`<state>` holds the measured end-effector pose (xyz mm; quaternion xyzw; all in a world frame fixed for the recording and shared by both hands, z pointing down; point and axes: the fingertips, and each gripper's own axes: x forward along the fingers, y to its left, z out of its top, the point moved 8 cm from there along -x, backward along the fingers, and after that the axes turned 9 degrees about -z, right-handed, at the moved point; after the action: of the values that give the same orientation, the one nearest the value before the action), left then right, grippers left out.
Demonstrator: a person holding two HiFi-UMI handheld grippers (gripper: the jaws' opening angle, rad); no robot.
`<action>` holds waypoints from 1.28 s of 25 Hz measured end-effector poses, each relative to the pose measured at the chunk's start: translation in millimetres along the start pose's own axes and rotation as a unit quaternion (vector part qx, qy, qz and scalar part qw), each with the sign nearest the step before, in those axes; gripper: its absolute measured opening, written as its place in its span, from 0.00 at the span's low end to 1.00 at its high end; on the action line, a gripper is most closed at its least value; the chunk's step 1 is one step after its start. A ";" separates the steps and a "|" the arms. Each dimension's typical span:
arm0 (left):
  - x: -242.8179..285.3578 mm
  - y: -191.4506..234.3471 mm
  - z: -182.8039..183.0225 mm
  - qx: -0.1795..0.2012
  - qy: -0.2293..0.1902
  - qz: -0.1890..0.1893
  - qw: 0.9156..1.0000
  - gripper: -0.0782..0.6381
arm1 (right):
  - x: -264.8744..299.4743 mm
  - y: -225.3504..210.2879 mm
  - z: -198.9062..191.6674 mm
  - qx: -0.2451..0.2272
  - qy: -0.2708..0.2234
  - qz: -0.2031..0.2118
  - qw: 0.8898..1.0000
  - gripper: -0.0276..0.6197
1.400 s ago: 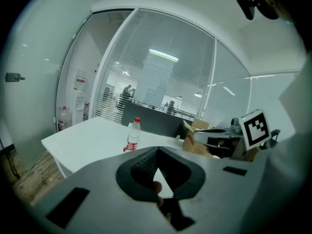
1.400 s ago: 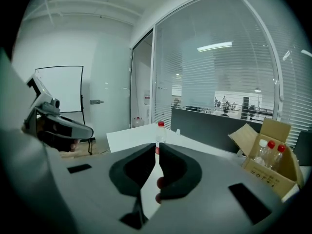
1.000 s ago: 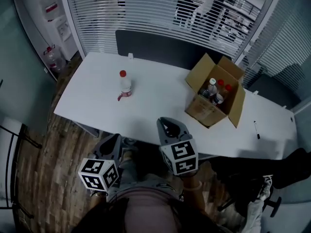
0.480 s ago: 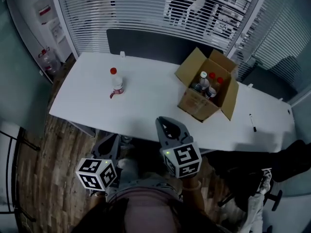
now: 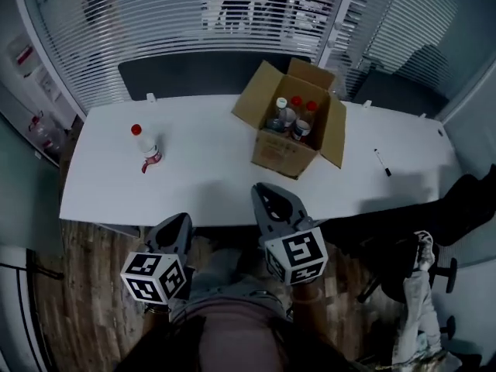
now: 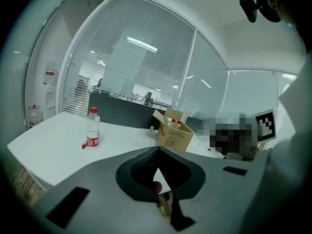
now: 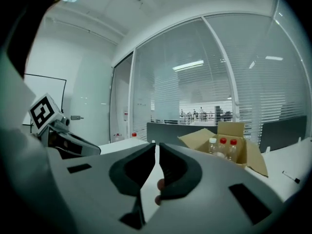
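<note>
Left of the cardboard box the table runs open — only a lone bottle stands well off on that side. Right of the box a pen lies apart from it. The box's spread flaps flank its mouth, where capped bottles stand close together.

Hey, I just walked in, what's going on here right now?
A person stands at a white table with a hand-held gripper in each hand. The left hand-held gripper and the right hand-held gripper are held at the table's near edge, jaws closed or nearly so, with nothing between them. On the table a red-capped water bottle stands to the left, and an open cardboard box holds three bottles. A marker lies to the right.
</note>
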<state>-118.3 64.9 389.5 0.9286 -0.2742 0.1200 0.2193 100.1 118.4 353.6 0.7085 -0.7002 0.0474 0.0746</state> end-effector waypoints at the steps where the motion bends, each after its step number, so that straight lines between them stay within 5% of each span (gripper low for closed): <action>1: 8.5 -1.3 1.8 0.003 0.005 -0.009 1.000 0.12 | -1.1 -7.3 -1.4 0.005 0.000 -0.013 1.000 0.11; 15: 120.0 -12.4 48.0 0.042 0.045 -0.103 0.993 0.12 | 22.2 -88.4 -0.8 0.032 0.015 -0.110 0.993 0.11; 32: 189.1 14.5 88.9 0.040 0.051 -0.121 0.991 0.12 | 95.3 -131.7 23.3 -0.010 0.034 -0.112 0.993 0.17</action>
<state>37.9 -74.5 381.5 0.9557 -0.1435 0.1502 0.2087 232.2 21.6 341.9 0.7796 -0.6140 0.0559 0.1097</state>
